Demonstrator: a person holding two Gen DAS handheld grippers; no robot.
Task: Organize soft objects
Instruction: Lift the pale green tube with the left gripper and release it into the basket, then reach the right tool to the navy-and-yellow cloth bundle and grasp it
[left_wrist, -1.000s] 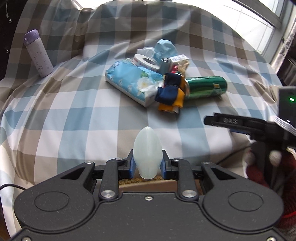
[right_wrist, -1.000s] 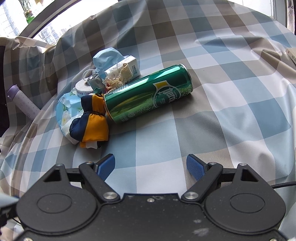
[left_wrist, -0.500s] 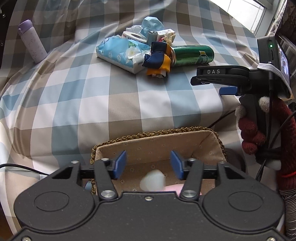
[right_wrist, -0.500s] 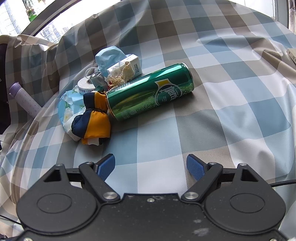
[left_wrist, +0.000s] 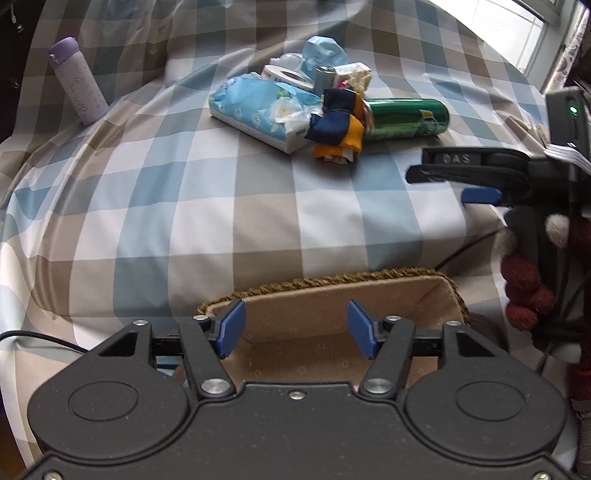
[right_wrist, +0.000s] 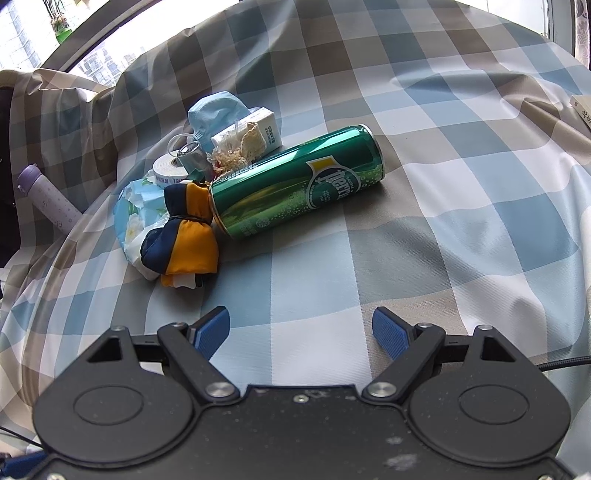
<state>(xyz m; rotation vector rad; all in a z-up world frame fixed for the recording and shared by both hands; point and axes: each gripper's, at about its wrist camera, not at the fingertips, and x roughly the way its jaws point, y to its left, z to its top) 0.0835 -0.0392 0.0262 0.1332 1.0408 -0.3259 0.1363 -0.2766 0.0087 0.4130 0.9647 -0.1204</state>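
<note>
Both my grippers held nothing: left gripper, jaws just opening, hung empty over the basket; right gripper gaped above the checked cloth, navy-and-orange fabric bundle against the green can.

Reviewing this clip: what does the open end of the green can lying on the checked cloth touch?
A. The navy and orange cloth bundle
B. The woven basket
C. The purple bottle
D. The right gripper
A: in the right wrist view the green can lies on its side with its open end against the navy and orange cloth bundle, far from the purple bottle.
</note>
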